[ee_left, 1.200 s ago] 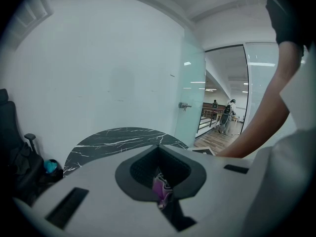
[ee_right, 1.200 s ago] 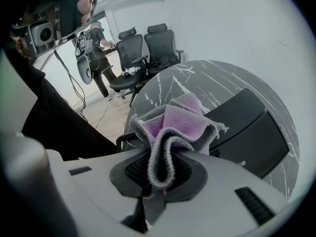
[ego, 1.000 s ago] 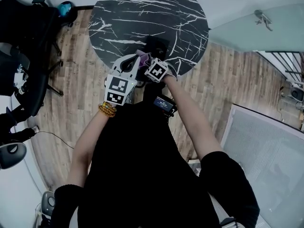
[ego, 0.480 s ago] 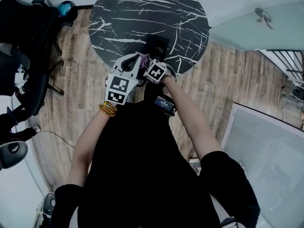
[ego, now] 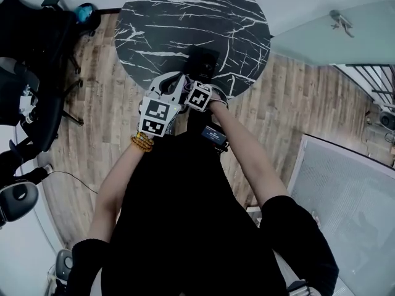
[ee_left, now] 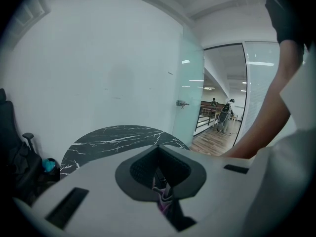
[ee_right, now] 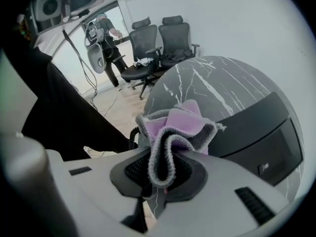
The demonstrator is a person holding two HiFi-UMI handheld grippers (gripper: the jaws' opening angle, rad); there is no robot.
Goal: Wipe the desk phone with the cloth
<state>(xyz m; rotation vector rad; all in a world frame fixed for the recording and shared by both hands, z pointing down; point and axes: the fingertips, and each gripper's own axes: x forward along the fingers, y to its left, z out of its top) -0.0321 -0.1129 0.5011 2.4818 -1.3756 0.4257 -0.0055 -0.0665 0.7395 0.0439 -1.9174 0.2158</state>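
With right gripper (ee_right: 165, 177) and left gripper (ee_left: 161, 201) both clamped on the cloth (ee_right: 180, 125), its bunch needed pressing flat along the phone (ee_right: 261, 137).

Black top (ego: 179, 214), orange bead bracelet (ego: 141, 142), white left claw (ee_left: 162, 201) bearing marker cube (ego: 155, 117)

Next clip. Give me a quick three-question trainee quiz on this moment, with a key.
1. True or false: the right gripper has its jaws shut on the cloth.
2. The desk phone sits on: A the wooden floor; B the marble table; C an office chair.
3. Fill in: the cloth is pink with a ___ edging.

Key: 1 true; 2 B; 3 grey.
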